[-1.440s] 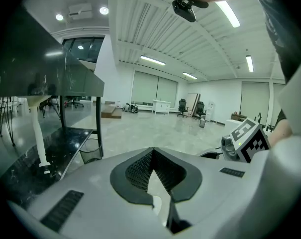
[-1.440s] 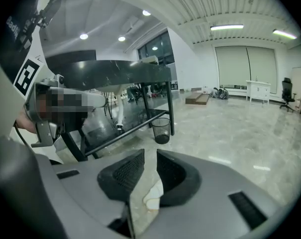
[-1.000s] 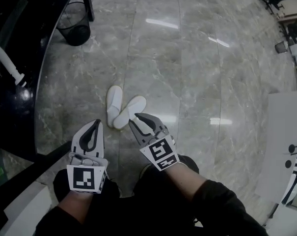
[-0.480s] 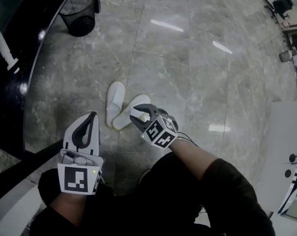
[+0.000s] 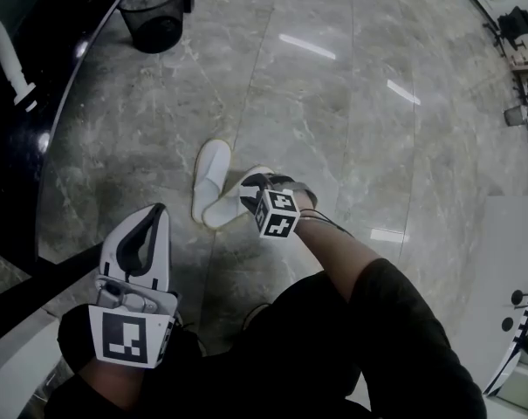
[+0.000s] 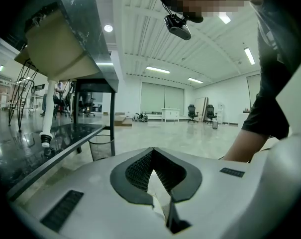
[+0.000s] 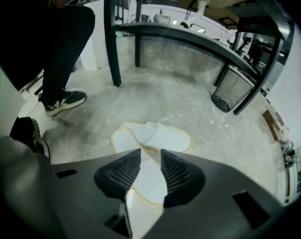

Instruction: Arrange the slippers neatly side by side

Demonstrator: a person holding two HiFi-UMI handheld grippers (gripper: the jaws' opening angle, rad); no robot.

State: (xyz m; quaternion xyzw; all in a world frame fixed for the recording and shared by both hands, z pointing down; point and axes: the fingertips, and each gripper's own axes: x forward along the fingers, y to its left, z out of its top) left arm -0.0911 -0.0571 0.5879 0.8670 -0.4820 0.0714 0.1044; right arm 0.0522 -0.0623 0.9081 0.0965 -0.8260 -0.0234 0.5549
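Slippers (image 5: 208, 201): a white pair down on the marble floor (image 5: 333, 129), laid in a V and not side by side yet. The ends nearer the person touch and the far ends splay apart.
Left-hand slipper (image 5: 212, 166): lying clear, with nothing on it or over it.
Right-hand slipper (image 5: 222, 214): angled off to the right. In the head view its far end sits under the right hand-held gripper.
Right hand-held gripper (image 7: 150, 154): pointing steeply down at the floor. Its jaws have just been opening and stand wide apart. Its own view shows white slipper in the gap between the pads (they bracket it and are not pressing on it).
Left hand-held gripper (image 6: 151, 150): hanging back low on the person's left, aimed roughly level. The jaw tips are together with nothing caught between them.
Wastebasket (image 5: 157, 17): black mesh, well apart from the pair, standing by the edge of the dark worktop.
Worktop (image 5: 19, 173): dark and glossy, curving along the left edge, with a white bottle (image 5: 9, 64) resting on it.
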